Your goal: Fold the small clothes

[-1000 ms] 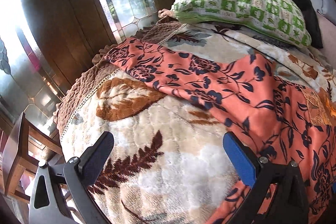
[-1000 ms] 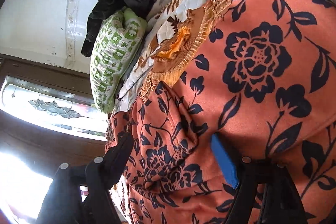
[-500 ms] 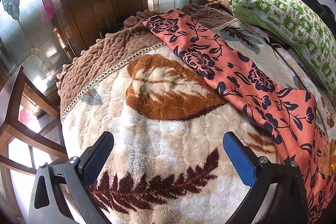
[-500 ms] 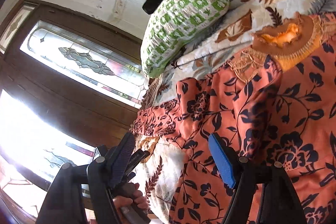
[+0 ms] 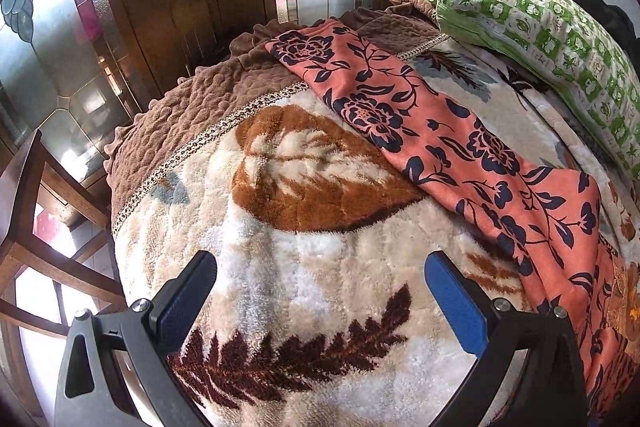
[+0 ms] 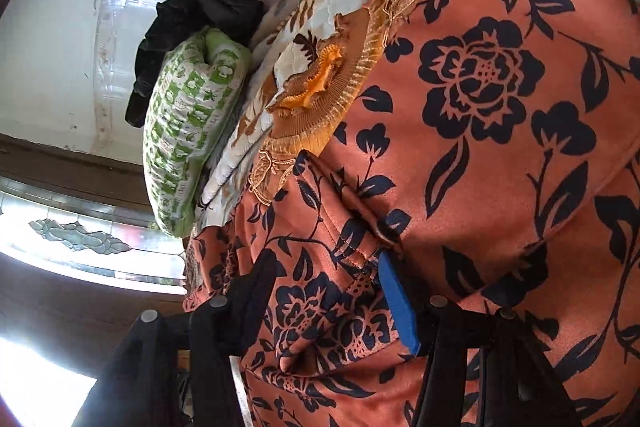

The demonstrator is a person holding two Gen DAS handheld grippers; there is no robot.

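I am closing the right gripper [image 6: 324, 303] fingers around a garment [image 6: 500, 155] fold between them; left gripper [image 5: 320, 295] fingers wide, garment lying diagonally right.

My left gripper [image 5: 320, 291] tilts steeply downward, jaws spread wide with nothing between them. My right gripper [image 6: 328, 287] angles down less steeply; its jaws are closing, with a fold of cloth [image 6: 332, 267] bunched between them.

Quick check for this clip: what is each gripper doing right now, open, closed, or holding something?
Left gripper: open, empty, over the plush blanket.
Right gripper: jaws closing around a fold of the orange floral garment; grip not yet firm.
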